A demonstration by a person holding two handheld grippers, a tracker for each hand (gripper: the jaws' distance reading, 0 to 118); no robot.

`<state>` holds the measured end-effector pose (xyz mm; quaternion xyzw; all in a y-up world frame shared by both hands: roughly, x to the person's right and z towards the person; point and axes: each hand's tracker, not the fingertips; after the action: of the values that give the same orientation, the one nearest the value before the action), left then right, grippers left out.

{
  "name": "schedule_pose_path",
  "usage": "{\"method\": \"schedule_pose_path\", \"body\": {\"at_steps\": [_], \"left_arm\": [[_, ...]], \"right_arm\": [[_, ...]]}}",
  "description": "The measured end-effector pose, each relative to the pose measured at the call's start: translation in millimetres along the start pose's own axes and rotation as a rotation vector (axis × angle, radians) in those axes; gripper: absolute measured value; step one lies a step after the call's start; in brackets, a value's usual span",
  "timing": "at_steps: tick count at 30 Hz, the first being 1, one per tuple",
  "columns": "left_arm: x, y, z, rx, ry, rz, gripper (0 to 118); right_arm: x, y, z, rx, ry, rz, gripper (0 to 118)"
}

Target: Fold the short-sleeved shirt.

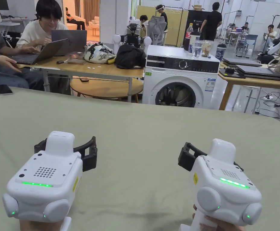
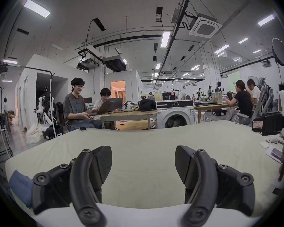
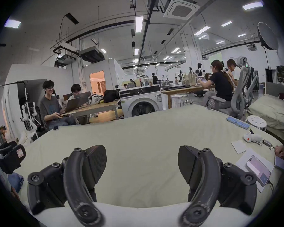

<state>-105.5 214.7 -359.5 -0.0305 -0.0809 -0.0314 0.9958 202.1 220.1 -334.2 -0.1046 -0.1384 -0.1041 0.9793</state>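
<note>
Pale green cloth covered the surface (image 1: 142,126). Above its near edge the left tool (image 2: 143,163) and the right tool (image 3: 142,163) were held side by side, well apart, each released, its 2 jaws spread wide with nothing between them. A crumpled blue cloth (image 2: 20,186) lay at the surface's near left corner, beside the left tool; whether it was the short-sleeved shirt could not be told. A phone (image 1: 3,89) lay at the far left edge. Beyond the surface stood a white washing machine (image 1: 178,79).
</note>
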Motion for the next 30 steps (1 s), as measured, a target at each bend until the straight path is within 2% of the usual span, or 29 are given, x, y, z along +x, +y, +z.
{"method": "schedule_pose_path", "body": {"at_steps": [10,22,30], "left_arm": [[-0.3,3.4,-2.2,0.001,-0.016,0.039,80],[-4.5,-0.5,-5.4,-0.032,-0.039,0.082,80],[-5.8,-3.9,-5.3,-0.038,-0.040,0.078,80]], "right_arm": [[-0.8,-9.9,-6.2,0.009,-0.028,0.074,91],[-7.3,-12.5,-4.3,0.026,-0.039,0.121,91],[-9.9,-7.4,-3.2,0.021,-0.033,0.109,91]]}}
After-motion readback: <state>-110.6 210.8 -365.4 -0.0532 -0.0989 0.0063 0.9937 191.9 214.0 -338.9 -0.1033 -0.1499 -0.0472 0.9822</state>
